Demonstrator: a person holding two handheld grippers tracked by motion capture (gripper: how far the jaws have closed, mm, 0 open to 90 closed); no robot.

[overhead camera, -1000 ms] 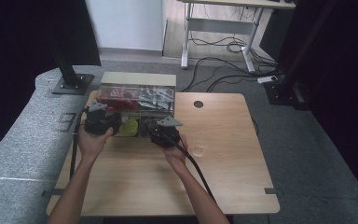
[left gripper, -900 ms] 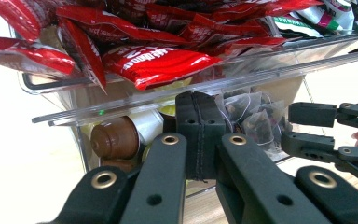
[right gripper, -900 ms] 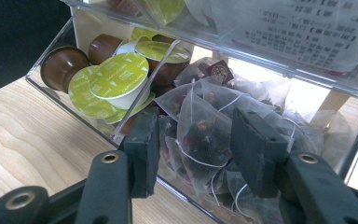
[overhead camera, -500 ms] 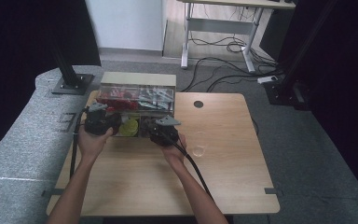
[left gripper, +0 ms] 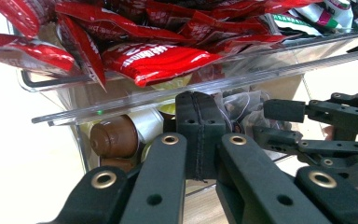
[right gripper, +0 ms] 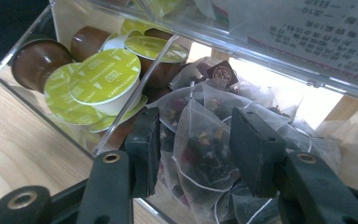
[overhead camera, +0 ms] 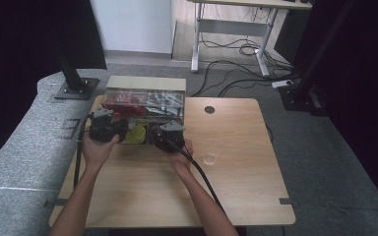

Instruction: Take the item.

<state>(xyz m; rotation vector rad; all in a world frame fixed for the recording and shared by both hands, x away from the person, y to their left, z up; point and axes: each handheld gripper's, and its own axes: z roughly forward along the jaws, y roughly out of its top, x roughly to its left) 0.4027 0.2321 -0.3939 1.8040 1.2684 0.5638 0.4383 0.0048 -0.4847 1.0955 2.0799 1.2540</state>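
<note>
A clear two-tier organiser [overhead camera: 145, 101] stands at the table's far left. Its top tier holds red sachets [left gripper: 158, 60] and its lower drawer holds green-lidded capsules [right gripper: 105, 77], brown capsules [left gripper: 114, 136] and mesh tea bags [right gripper: 200, 144]. My left gripper [left gripper: 199, 135] is shut with its pads pressed together, just in front of the capsule compartment; in the high view the left gripper [overhead camera: 107, 125] sits at the box's left front. My right gripper [right gripper: 196, 151] is open inside the tea-bag compartment, with a tea bag between its jaws. From above, the right gripper [overhead camera: 167, 133] is at the box's right front.
A clear glass [overhead camera: 209, 151] stands on the wooden table [overhead camera: 236, 191] just right of my right hand. A round cable hole [overhead camera: 209, 109] lies beyond it. The right gripper's cable [overhead camera: 202, 172] trails back along my forearm. In the left gripper view, the right gripper [left gripper: 317, 133] shows close by.
</note>
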